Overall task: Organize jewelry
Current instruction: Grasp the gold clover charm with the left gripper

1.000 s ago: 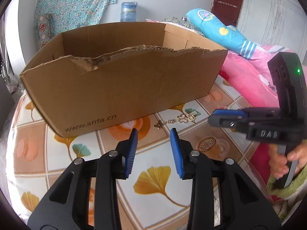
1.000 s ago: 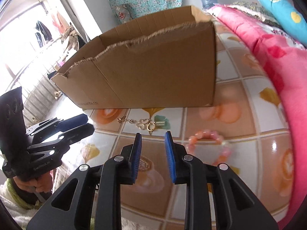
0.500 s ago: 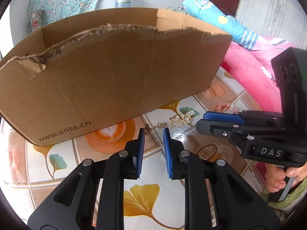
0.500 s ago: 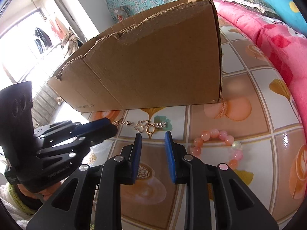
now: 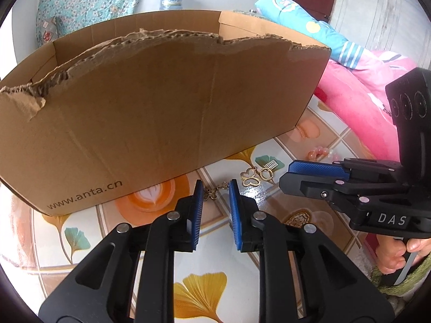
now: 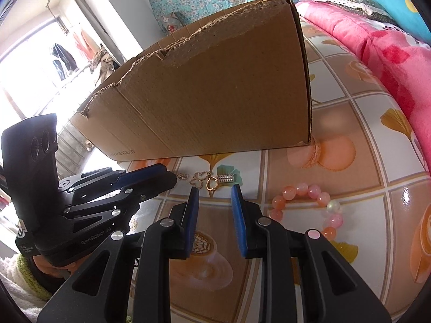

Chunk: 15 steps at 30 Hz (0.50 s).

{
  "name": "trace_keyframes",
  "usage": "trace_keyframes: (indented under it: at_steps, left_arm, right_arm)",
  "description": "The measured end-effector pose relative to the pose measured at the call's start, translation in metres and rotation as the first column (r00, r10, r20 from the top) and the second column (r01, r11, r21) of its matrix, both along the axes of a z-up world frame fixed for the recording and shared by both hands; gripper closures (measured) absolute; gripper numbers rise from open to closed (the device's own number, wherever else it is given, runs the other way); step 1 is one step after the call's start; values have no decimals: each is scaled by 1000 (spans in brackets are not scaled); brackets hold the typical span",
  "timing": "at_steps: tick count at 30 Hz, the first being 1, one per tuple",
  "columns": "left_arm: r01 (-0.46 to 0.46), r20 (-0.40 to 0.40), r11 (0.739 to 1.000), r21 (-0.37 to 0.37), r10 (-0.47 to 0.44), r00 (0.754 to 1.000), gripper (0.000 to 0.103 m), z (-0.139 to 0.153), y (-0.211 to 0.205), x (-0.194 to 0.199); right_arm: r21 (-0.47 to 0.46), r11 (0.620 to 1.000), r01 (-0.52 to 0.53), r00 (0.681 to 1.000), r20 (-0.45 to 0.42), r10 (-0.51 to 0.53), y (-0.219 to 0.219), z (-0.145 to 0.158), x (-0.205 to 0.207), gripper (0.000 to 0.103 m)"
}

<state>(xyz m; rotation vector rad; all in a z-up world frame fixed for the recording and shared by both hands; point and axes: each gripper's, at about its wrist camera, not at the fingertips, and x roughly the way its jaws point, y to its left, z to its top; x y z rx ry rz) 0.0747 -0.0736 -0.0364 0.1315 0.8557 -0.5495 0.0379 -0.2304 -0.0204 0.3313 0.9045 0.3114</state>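
My left gripper has its blue pads spread to a narrow gap, tips low over the small butterfly charm at one end of the gold jewelry. Nothing is pinched. My right gripper is likewise parted and empty, tips just short of the gold ring.

Handling, in my judgement: the piece is very light, thin metal lying flat on a glossy tablecloth, so the pads may skate over it or push it along rather than lift it. If the parts are linked they would trail limp from any one grip point; whether they are all joined I cannot tell. I would take hold at the open butterfly pendant, the bulkiest part, with the pads closing across it. Fragility is moderate: fine links could bend under a hard squeeze.

Appearance: a short gold run of charm, looped butterfly outline, ring and a small ribbed silver clasp, lying just in front of the cardboard box wall and apart from it. A beaded bracelet of pink and peach beads, stiffer and easier to grip, lies to the right, near the right gripper. The box, torn along its top edge, looks the likely destination.
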Motion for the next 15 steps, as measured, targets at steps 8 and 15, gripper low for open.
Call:
trace_keyframes:
  at_steps: [8, 15]
  left_arm:
    - [10, 61, 995, 102, -17, 998, 88, -1, -9, -6]
    - [10, 72, 994, 109, -18, 997, 95, 0, -5, -6]
  right_arm:
    - [9, 1000, 3, 1000, 2, -3, -3, 0, -1, 78]
    - [6, 1000, 3, 1000, 4, -3, -3, 0, -2, 78]
